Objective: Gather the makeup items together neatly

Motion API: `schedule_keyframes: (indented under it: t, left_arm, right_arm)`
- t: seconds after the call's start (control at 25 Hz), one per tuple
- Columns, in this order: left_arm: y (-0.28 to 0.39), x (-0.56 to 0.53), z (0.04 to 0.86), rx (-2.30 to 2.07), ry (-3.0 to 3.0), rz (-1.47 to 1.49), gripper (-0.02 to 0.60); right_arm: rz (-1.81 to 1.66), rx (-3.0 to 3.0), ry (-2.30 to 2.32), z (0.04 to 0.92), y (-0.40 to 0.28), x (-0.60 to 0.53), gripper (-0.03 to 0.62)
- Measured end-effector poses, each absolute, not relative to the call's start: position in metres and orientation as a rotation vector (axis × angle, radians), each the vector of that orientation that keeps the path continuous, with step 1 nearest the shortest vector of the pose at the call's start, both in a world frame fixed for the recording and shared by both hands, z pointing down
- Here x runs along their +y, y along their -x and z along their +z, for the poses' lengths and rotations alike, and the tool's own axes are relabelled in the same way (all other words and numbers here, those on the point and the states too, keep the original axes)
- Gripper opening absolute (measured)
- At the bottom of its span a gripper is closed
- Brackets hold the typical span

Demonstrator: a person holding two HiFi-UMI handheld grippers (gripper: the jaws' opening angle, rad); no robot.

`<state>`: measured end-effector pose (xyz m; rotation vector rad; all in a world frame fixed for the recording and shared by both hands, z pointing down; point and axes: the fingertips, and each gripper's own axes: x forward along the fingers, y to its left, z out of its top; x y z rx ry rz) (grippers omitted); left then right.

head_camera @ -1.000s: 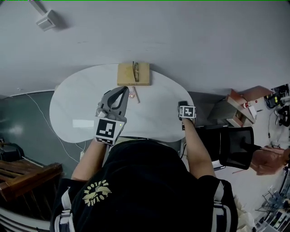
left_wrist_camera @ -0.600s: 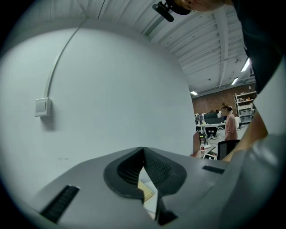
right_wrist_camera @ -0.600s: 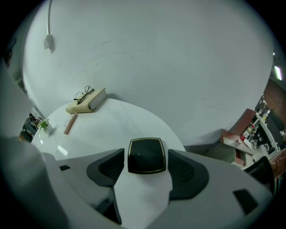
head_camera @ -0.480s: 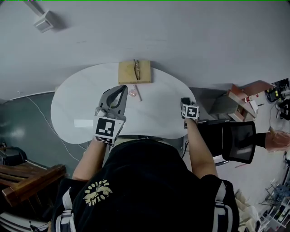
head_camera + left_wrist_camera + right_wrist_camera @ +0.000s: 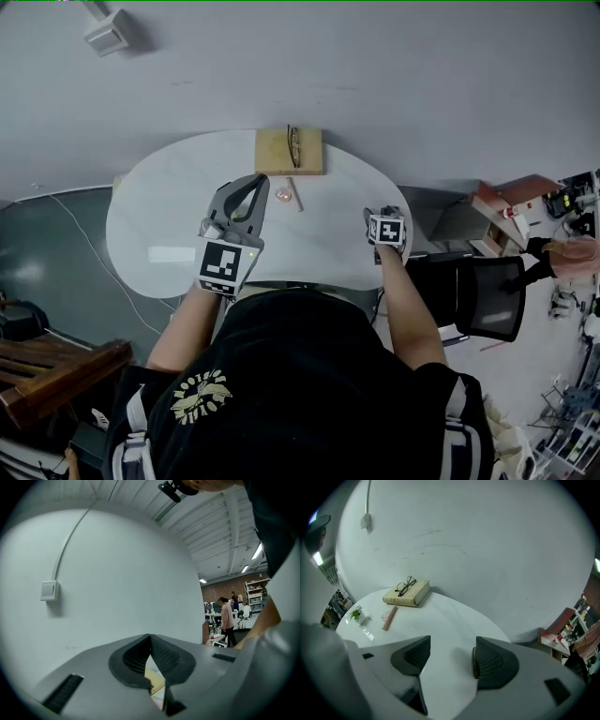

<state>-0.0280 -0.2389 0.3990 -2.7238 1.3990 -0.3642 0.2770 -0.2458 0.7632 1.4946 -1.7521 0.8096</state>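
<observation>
A slim pinkish-brown makeup stick [image 5: 298, 196] [image 5: 390, 617] lies on the white oval table [image 5: 159, 206]. A small clear pink item [image 5: 284, 195] [image 5: 384, 616] sits right beside it. My left gripper [image 5: 260, 180] [image 5: 150, 636] hovers just left of these two, jaws shut with nothing between them; its own view faces the wall. My right gripper [image 5: 382, 216] [image 5: 451, 656] is near the table's right edge, open and empty, well apart from the items. It looks across the table toward them.
A tan book [image 5: 289, 150] [image 5: 408, 592] with eyeglasses [image 5: 405, 584] on top lies at the table's far edge, against the wall. A tiny potted plant [image 5: 356, 614] stands left of the stick. A black chair [image 5: 487, 295] and cluttered floor lie to the right.
The head view has shifted slightly. My right gripper has edged a little inward from the table's right edge. The left gripper and the items stay much as they were.
</observation>
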Motion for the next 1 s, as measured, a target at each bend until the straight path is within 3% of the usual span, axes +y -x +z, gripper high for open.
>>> schedule_keyframes:
  t: [1.0]
  left_arm:
    - [0.118, -0.249, 0.395, 1.489, 2.687, -0.331, 0.022]
  right_arm:
    - [0.767, -1.929, -1.086, 0.786, -0.069, -0.287, 0.295]
